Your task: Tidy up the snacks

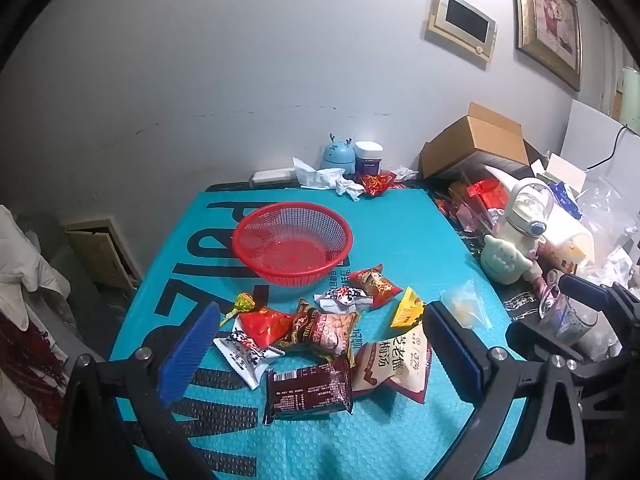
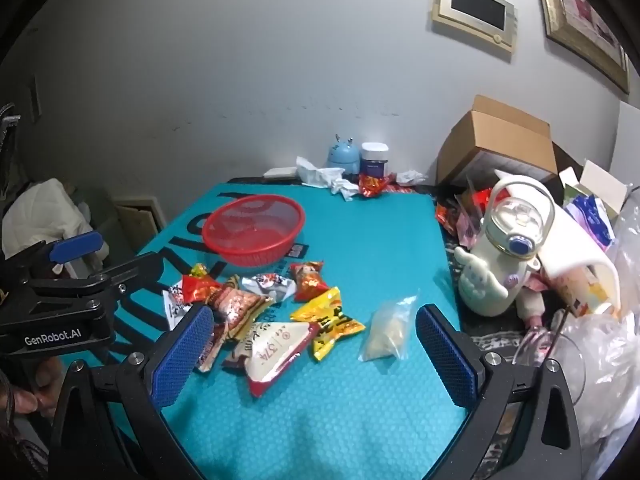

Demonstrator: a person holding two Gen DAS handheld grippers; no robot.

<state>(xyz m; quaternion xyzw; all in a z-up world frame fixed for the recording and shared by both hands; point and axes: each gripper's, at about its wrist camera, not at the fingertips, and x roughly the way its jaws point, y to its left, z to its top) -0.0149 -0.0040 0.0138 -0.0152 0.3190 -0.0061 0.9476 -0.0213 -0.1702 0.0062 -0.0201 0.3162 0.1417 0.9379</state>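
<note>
An empty red mesh basket (image 1: pixel 292 246) (image 2: pixel 254 230) stands on the teal mat. In front of it lies a pile of several snack packets: a dark brown packet (image 1: pixel 308 388), a white and red packet (image 1: pixel 394 360) (image 2: pixel 276 350), a yellow packet (image 2: pixel 330 322), a clear bag (image 2: pixel 390 328) (image 1: pixel 466 306) to the right. My left gripper (image 1: pixel 320 356) is open above the pile, holding nothing. My right gripper (image 2: pixel 314 356) is open and empty over the packets. The left gripper also shows at the left of the right wrist view (image 2: pixel 76 272).
A cream bottle (image 2: pixel 504 256) (image 1: pixel 520 232), a cardboard box (image 1: pixel 476 140), bags and clutter crowd the right edge. A blue toy (image 1: pixel 338 156), a jar (image 1: pixel 368 156) and crumpled tissues stand at the back by the wall. The mat's left edge drops off.
</note>
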